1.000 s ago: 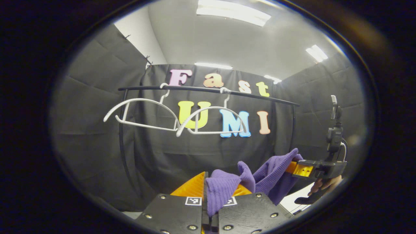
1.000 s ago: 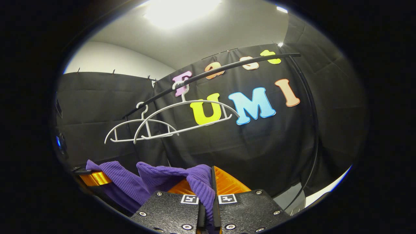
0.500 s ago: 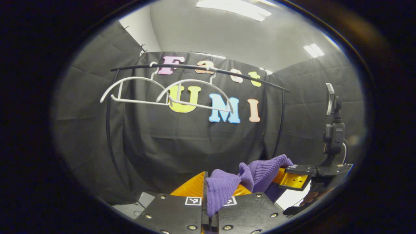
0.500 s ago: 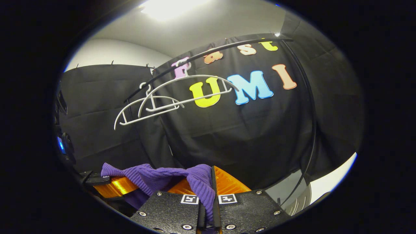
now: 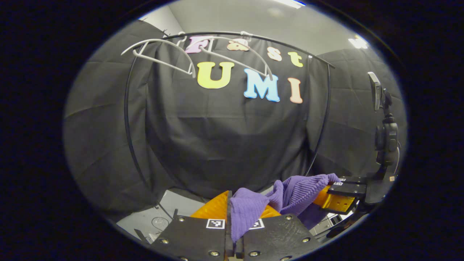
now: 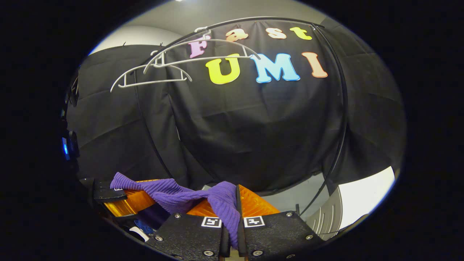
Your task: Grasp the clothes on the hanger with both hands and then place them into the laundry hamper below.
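Both grippers have come down since 1 s ago: in the left gripper view the rail (image 5: 253, 36) and the two white hangers (image 5: 170, 54) sat mid-picture then, now they ride right at the top edge, and more of the floor (image 5: 159, 217) shows low down. Same in the right gripper view, where the hangers (image 6: 170, 61) have climbed toward the top and a pale ribbed curved surface (image 6: 328, 221) has come in at lower right; can't tell what it is. Hangers are bare; their tilt has changed too vs. the earlier pics.

The purple knit garment (image 5: 250, 210) is off the hangers, stretched betw. the two grippers, well below the rail. Left gripper (image 5: 232, 217): orange fingers pressed together w/ a fold of the purple cloth pinched betw. them, as before. Right gripper (image 6: 237, 214): likewise clamped on the garment (image 6: 181, 194), fabric bunched over the finger on its left side.

From the left gripper view the right gripper (image 5: 339, 199) sits off to the right, purple cloth draped over its orange finger, camera mast sticking up above it. The hand seen under it 1 s ago is now lost in shadow at the picture's edge. From the right gripper view the left gripper (image 6: 123, 201) is low left, partly dark, cloth lying across its top.

Hard to make out: the lower hang of the garment, cut off behind the black gripper bodies; a small white bit and sth. blue (image 6: 143, 230) beneath the left gripper; a blue light (image 6: 65, 148) at far left on dark gear.
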Motion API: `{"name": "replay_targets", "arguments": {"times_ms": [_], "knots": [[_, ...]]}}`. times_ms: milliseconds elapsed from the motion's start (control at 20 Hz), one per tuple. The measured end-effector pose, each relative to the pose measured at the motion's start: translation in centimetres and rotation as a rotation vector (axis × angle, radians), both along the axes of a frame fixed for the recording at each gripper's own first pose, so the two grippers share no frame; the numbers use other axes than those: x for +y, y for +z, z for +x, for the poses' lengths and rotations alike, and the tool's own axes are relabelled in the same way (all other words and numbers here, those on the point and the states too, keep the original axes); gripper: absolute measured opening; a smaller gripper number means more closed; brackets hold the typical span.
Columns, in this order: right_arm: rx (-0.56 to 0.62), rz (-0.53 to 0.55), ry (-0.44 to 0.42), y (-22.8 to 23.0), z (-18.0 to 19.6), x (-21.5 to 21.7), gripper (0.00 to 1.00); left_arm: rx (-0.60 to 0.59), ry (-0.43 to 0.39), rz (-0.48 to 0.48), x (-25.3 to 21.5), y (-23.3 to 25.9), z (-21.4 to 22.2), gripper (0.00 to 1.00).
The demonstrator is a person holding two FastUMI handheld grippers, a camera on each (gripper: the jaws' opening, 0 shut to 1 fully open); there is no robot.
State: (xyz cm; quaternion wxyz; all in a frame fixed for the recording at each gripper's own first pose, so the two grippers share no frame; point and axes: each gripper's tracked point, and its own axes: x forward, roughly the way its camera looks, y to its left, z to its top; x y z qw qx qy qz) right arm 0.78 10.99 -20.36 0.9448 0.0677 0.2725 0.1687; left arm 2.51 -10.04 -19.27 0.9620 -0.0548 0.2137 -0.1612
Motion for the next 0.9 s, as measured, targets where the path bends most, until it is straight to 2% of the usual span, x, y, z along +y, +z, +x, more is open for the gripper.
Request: {"name": "replay_targets", "arguments": {"times_ms": [350, 550, 750, 850, 900], "knots": [[0.115, -0.119, 0.046, -6.4, -2.0, 0.1, 0.08, 0.202, 0.024, 0.061, 0.8, -9.8, -2.2, 0.0], [0.168, -0.2, 0.051, -9.9, -2.7, -1.0, 0.11, 0.301, 0.014, 0.114, 0.8, -13.8, -3.0, 0.0], [0.242, -0.267, 0.063, -12.8, -4.0, -2.1, 0.2, 0.422, 0.003, 0.171, 0.8, -18.0, -4.5, 0.0], [0.284, -0.281, 0.078, -14.0, -5.0, -2.4, 0.27, 0.453, 0.009, 0.192, 1.3, -19.0, -5.4, 0.02], [0.295, -0.294, 0.082, -14.3, -5.3, -2.7, 0.3, 0.455, 0.018, 0.19, 1.6, -19.1, -5.5, 0.07]]}}
